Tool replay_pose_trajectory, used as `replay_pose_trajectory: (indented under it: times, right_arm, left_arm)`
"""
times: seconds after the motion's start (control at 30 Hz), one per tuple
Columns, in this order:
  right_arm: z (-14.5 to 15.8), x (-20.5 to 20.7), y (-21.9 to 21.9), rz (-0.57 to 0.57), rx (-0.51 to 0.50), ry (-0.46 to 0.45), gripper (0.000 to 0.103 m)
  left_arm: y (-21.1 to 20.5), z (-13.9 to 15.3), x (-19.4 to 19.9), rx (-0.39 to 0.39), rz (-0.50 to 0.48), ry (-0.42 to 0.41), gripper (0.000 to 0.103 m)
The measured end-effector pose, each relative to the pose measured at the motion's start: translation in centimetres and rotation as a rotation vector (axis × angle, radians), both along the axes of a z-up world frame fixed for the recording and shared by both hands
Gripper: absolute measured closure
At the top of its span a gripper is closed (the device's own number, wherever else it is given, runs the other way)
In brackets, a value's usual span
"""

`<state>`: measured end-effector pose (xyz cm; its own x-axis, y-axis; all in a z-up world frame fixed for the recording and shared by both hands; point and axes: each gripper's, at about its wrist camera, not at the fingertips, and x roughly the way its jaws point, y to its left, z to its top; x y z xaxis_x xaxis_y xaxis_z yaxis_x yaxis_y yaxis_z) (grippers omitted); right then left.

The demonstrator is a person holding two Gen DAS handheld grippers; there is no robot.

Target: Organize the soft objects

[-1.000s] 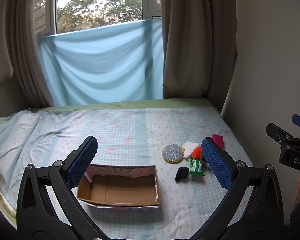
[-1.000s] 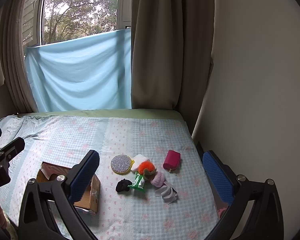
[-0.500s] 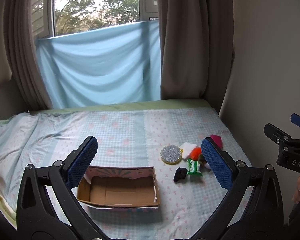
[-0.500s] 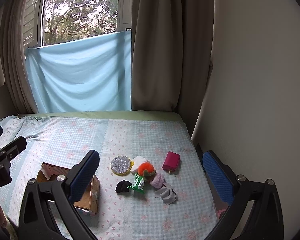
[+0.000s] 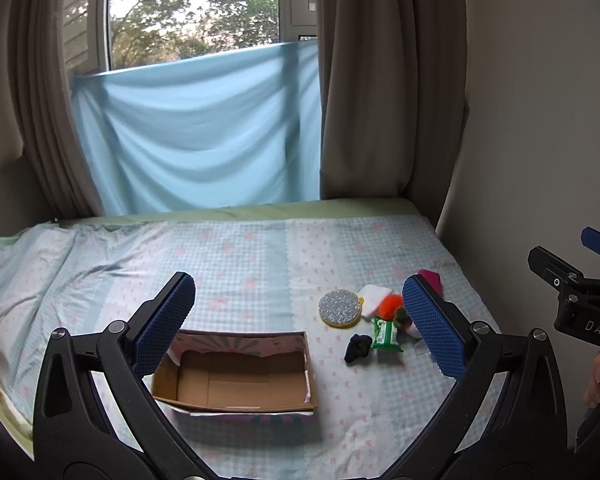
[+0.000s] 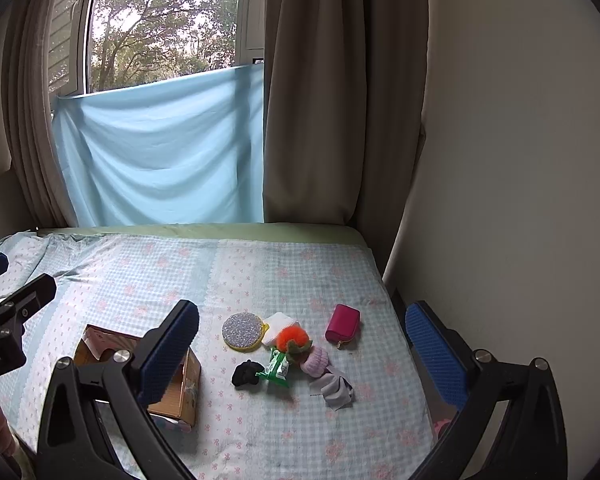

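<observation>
An empty open cardboard box (image 5: 236, 376) lies on the bed; it also shows in the right wrist view (image 6: 180, 384). To its right is a cluster: a round glittery pad (image 6: 243, 331), white cloth (image 6: 280, 322), orange pompom (image 6: 293, 336), green packet (image 6: 278, 368), black soft item (image 6: 246, 373), pink knit item (image 6: 315, 360), grey cloth (image 6: 336, 388), magenta pouch (image 6: 342, 321). My left gripper (image 5: 298, 328) is open and empty above the box. My right gripper (image 6: 300, 356) is open and empty above the cluster.
The bed has a light blue checked sheet (image 5: 240, 264). A wall (image 6: 500, 160) runs along the bed's right side. Brown curtains (image 5: 380, 80) and a blue cloth (image 5: 200, 132) hang behind the bed under the window.
Both views have shifted slightly; the box and cluster sit a little lower and further off. Nothing on the bed has moved. Both grippers stay open.
</observation>
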<state>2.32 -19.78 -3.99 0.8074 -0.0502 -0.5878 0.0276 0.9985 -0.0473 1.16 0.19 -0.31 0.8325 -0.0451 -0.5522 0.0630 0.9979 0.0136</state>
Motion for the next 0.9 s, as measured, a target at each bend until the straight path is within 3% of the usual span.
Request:
replay_pose_trajectory:
  times: [0.9]
  right_arm:
    - [-0.14,-0.94,0.05,-0.014,0.014,-0.01,0.0]
  left_arm:
    - [0.48,-0.11,-0.85,-0.02,0.009,-0.002,0.0]
